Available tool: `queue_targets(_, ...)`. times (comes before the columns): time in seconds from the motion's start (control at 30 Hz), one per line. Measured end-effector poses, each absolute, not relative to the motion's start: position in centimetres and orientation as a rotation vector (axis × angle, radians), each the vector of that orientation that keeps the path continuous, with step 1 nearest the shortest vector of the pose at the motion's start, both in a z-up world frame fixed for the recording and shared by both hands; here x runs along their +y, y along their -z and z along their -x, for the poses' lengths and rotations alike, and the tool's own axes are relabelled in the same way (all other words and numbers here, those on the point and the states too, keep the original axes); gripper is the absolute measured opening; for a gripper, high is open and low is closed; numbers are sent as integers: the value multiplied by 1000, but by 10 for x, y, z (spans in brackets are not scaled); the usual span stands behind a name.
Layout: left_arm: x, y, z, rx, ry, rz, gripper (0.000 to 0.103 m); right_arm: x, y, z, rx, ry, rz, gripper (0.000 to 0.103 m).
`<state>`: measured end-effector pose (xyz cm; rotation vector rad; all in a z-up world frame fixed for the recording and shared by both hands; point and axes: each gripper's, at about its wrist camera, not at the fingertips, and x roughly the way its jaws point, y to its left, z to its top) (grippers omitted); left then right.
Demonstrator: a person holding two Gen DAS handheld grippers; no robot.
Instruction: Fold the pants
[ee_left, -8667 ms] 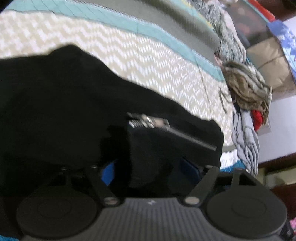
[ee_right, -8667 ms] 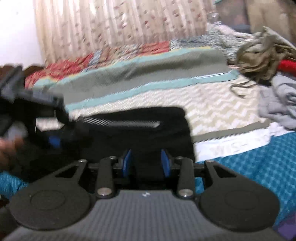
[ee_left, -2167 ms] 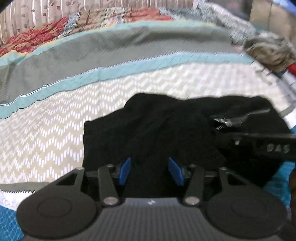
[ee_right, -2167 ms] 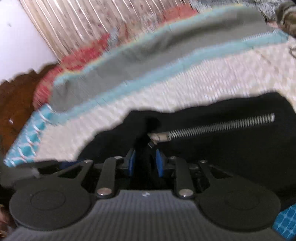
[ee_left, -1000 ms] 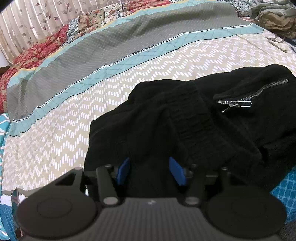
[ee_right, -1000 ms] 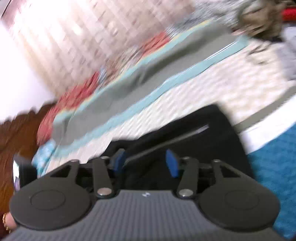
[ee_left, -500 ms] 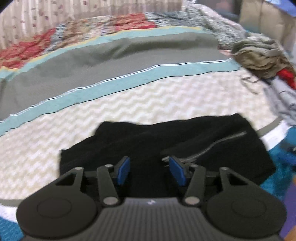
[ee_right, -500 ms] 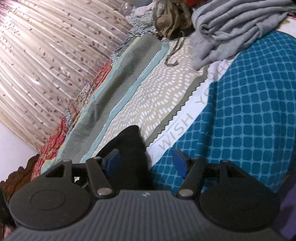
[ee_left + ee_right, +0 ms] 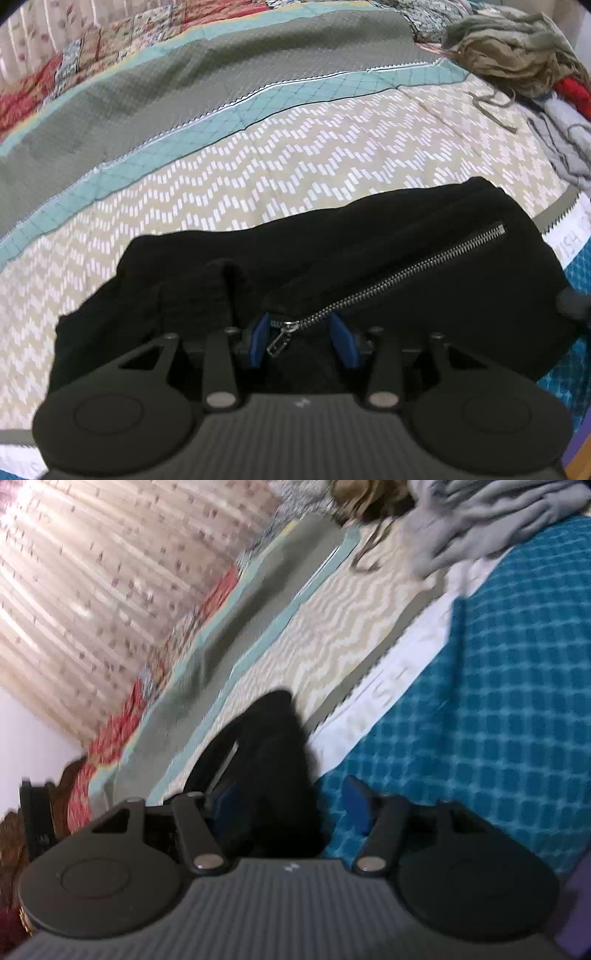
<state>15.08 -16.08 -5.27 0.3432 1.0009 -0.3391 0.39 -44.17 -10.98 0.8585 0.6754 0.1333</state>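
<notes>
Both tongs closing: left tongs astride pants zipper pull; right tongs gapped around pants edge.

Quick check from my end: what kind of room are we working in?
Most likely a bedroom: the black pants lie on a bed with a patterned quilt, loose clothes are piled at its far corner, and a curtain hangs behind.

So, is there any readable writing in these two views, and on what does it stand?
"ISH", cut off at the frame edge: white band of the bedspread, left view.
Same white band, right view: grey letters, too blurred to read.
Black pants: no writing visible.
</notes>
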Motion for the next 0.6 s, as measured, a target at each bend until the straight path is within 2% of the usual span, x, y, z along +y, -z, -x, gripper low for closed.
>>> queue_targets(0.13,-163,16,-142,972,367,-295,40,-423,85,4,616,-149,-759,20)
queue_targets(0.23,-170,-24,-131,890,455,-238,55,-406,59,9,565,-177,-652,20)
queue_targets(0.33,-191,-47,-126,856,527,-269,60,-382,40,10,529,-190,-530,20)
queue_targets(0.47,-238,-43,-137,961,584,-382,62,-353,32,7,525,-182,-372,20)
queue_targets(0.6,-279,-28,-142,1036,611,-501,62,-343,33,6,528,-204,-332,20)
